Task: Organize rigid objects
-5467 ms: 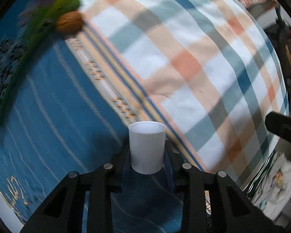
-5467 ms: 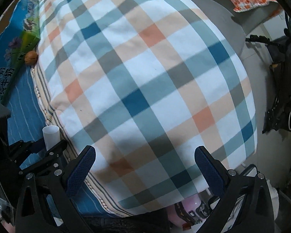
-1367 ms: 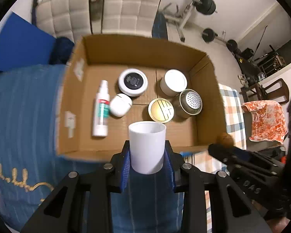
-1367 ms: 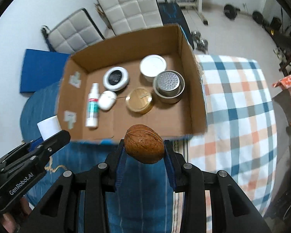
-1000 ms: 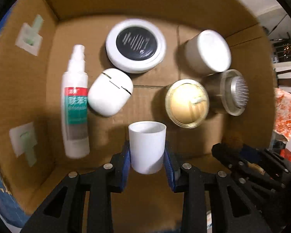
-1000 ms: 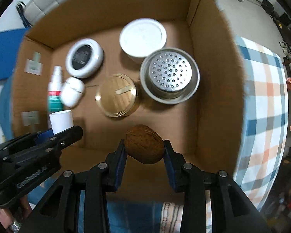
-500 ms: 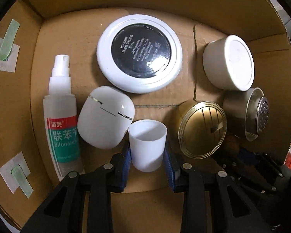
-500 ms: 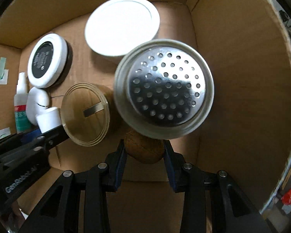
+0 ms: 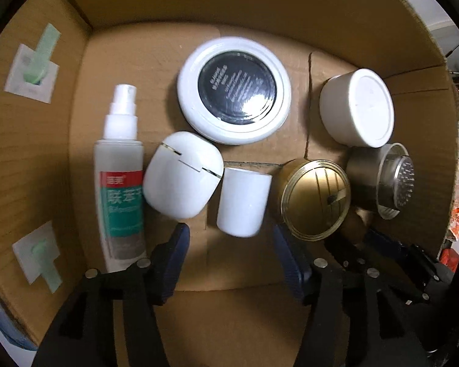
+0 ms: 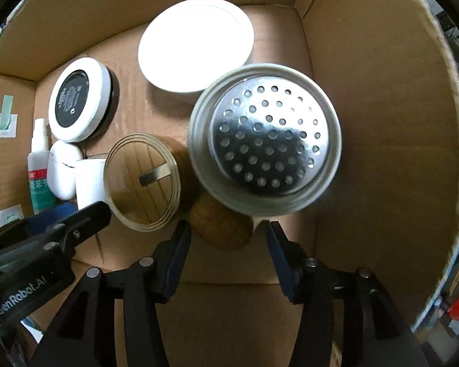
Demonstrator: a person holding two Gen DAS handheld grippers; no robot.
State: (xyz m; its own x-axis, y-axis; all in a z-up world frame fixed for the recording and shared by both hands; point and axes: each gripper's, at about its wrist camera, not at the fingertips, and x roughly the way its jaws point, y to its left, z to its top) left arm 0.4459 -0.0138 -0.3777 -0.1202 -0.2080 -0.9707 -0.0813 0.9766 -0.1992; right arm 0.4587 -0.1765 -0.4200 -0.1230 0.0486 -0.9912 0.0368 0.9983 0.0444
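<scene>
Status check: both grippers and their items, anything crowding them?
Left gripper opening, white cup released. Right gripper opening, walnut released in box. Gold lid close.

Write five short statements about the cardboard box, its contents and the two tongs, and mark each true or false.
1. The white cup sits in the cardboard box between the white earbud case and the gold lid. True.
2. The left tongs are clamped on the white cup. False: their jaws are opening and stand clear of it.
3. The walnut lies on the box floor beside the perforated metal can. True.
4. The right tongs grip the spray bottle. False: their jaws are opening around the walnut, and the bottle lies at the box's far left.
5. The spray bottle stands upright. False: it lies on its side.
</scene>
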